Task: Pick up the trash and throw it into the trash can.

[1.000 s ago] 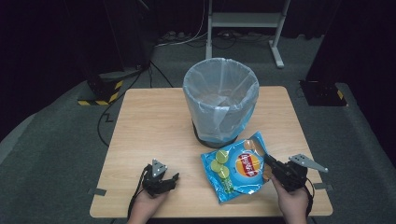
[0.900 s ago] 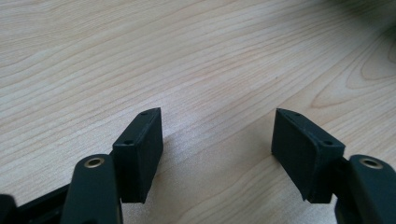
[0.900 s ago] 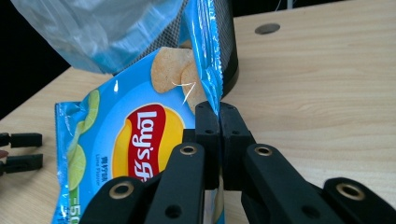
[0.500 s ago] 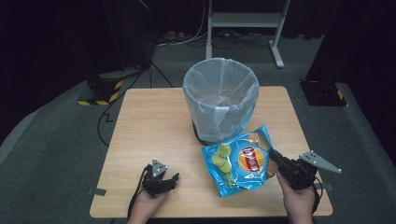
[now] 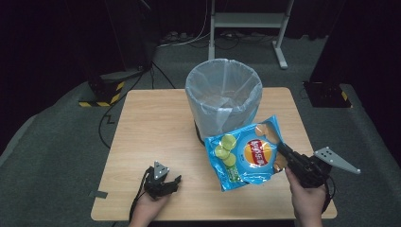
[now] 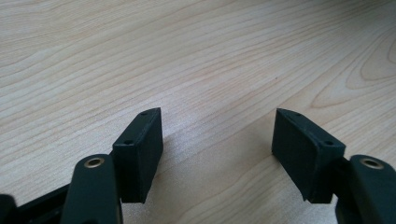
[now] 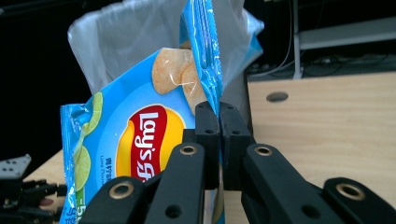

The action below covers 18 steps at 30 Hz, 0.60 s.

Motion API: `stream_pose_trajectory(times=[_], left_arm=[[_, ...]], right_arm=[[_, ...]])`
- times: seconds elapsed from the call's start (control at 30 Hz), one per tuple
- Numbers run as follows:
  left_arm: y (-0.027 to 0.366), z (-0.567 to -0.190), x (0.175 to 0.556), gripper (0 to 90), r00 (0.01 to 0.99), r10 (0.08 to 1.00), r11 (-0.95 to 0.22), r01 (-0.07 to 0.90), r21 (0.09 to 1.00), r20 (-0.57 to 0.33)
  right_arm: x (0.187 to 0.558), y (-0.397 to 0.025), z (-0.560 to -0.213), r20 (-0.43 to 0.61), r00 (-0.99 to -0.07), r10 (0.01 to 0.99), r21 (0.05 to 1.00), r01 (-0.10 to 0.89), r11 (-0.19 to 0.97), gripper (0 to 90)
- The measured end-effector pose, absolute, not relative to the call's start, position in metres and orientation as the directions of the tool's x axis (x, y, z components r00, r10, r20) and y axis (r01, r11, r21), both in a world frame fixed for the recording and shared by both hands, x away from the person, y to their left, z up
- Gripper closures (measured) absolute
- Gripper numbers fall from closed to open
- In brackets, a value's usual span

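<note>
Right tool [image 5: 283, 151] has its jaws together, clamped on the edge seam of the chip bag [image 5: 246, 153]; the right gripper view shows the seam [image 7: 210, 70] pinched between the two pads. The bag is lifted clear of the table [image 5: 156, 123], tilted, its upper corner just beside the front of the bin [image 5: 223, 101] and near the rim. The bin has a clear liner and stands toward the far middle of the table; what it holds cannot be made out.

Left tool [image 5: 163, 179] rests low on the table, well apart from the bin on its near left, jaws apart and holding nothing; its own view shows bare wood between the pads [image 6: 140, 154].

Judgement: pick-up done, carry part way. Left to do: raise the bag above the bin rim, bring it over the opening, let go.
</note>
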State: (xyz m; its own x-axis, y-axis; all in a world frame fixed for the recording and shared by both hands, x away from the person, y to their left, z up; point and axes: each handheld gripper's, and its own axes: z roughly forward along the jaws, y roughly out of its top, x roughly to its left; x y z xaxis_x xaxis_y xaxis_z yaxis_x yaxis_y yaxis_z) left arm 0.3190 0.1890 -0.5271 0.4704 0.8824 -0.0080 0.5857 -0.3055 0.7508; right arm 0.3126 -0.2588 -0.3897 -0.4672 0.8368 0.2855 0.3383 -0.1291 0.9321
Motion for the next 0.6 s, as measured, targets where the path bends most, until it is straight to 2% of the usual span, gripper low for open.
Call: stream_pose_trajectory(times=[0.6], left_arm=[[0.189, -0.527, 0.319, 33.8, 0.47, 0.882, -0.304, 0.586, 0.751, -0.01]], right_arm=[[0.31, -0.256, -0.34, 0.247, -0.48, 0.842, 0.966, 0.197, -0.171, 88.3]])
